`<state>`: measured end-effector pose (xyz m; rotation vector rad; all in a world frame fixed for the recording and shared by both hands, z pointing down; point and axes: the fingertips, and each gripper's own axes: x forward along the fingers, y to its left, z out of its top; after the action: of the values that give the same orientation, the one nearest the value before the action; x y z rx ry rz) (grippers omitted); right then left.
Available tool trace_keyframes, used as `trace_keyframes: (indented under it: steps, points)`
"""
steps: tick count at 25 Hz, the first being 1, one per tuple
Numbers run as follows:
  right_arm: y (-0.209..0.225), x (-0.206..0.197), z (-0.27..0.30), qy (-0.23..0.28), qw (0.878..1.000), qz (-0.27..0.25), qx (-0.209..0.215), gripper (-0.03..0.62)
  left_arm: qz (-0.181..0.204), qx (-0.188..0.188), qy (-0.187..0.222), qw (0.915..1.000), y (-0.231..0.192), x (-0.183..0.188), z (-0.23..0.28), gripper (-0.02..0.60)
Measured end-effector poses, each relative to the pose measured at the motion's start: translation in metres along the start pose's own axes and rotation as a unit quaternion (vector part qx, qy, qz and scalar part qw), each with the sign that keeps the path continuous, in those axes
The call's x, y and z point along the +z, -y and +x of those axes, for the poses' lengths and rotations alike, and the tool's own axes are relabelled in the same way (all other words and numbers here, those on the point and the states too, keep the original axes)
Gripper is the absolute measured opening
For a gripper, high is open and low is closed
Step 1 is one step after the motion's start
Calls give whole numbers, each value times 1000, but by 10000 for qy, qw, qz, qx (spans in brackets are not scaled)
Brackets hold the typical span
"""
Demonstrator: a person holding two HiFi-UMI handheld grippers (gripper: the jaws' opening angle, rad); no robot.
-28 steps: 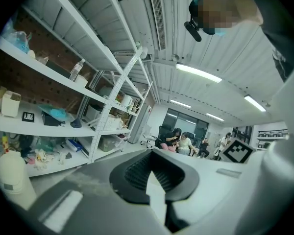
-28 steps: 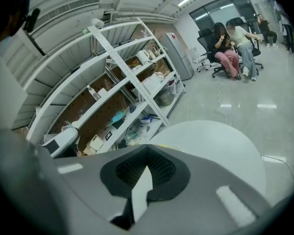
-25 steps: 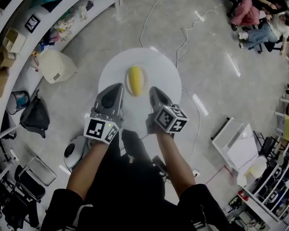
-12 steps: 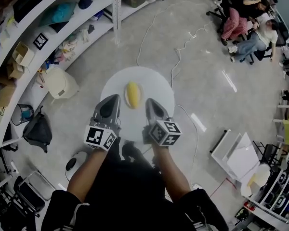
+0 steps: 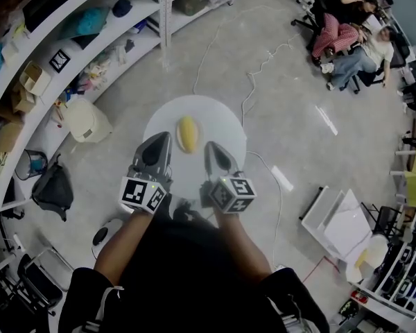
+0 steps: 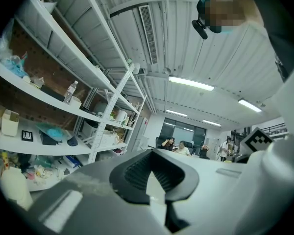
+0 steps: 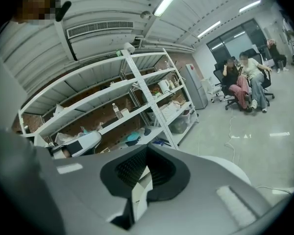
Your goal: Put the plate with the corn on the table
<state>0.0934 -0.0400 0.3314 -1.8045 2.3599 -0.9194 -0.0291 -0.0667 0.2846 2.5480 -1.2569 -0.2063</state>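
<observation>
Head view: a white plate (image 5: 218, 116) carrying yellow corn (image 5: 187, 133) is held above the floor (image 5: 291, 82), its near rim pinched by the left hand-held gripper (image 5: 157, 144) and the right hand-held gripper (image 5: 213, 150); left gripper view: jaws clamped on the rim, shelves (image 6: 63, 106) beyond; right gripper view: the same grip, plus seated people (image 7: 245, 82).

Your plate (image 5: 218, 120): smooth, matt white. Corn (image 5: 187, 133): yellow, faint sheen. Floor (image 5: 298, 103) under you: grey, smooth, glossy in patches. Shelves (image 5: 145, 9): white-painted metal. Your left gripper (image 5: 158, 143): matt grey plastic, ribbed black pads (image 6: 137, 173).
</observation>
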Motion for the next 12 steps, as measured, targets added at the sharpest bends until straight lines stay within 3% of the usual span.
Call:
trace_keyframes:
  steps: [12]
  points:
    - [-8,3,-15,122,9999,1,27,9,44,-37,70,10000,6,8,-8,0]
